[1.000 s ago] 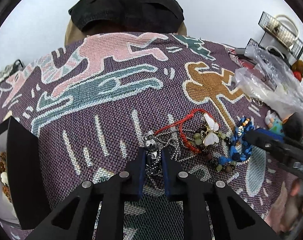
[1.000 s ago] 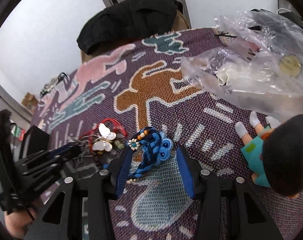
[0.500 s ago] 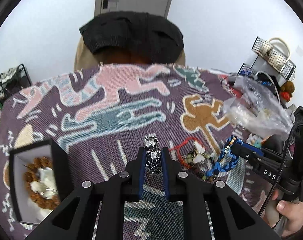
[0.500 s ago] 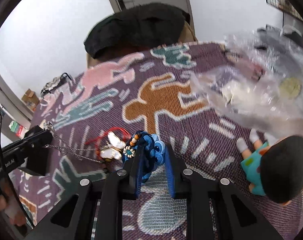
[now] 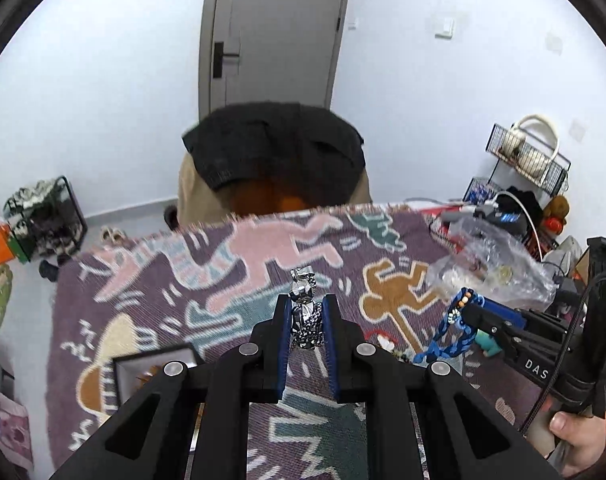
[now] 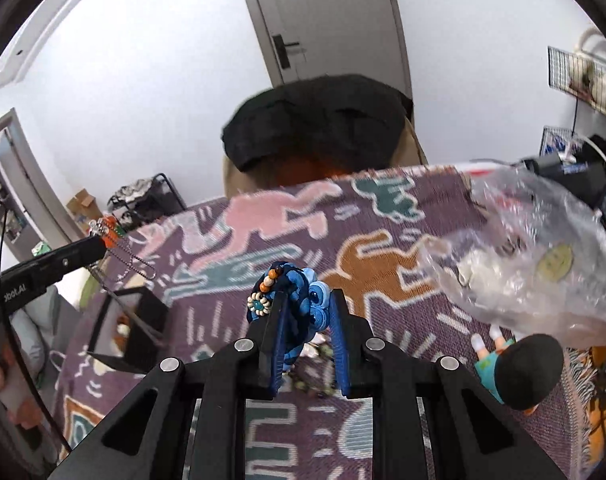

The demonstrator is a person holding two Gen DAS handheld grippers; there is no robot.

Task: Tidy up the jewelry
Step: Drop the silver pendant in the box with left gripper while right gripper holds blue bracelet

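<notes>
Above the patterned cloth (image 5: 151, 312), 2 pieces now ride up off the pile.

The left gripper (image 5: 306, 320) is clenched on a silver pendant (image 5: 303, 312), its chain dangling over the black box (image 6: 143, 308); the right gripper (image 6: 307, 320) grips a blue bracelet (image 6: 299, 292). A second ago both pieces lay on the cloth; boxing likely comes next, with other jewelry (image 5: 385, 343) left.

I count two tongs, one silver faceted pendant (image 5: 305, 312), one blue braided bracelet (image 6: 299, 300), one open black box (image 6: 133, 330), one doll (image 6: 515, 372).
</notes>
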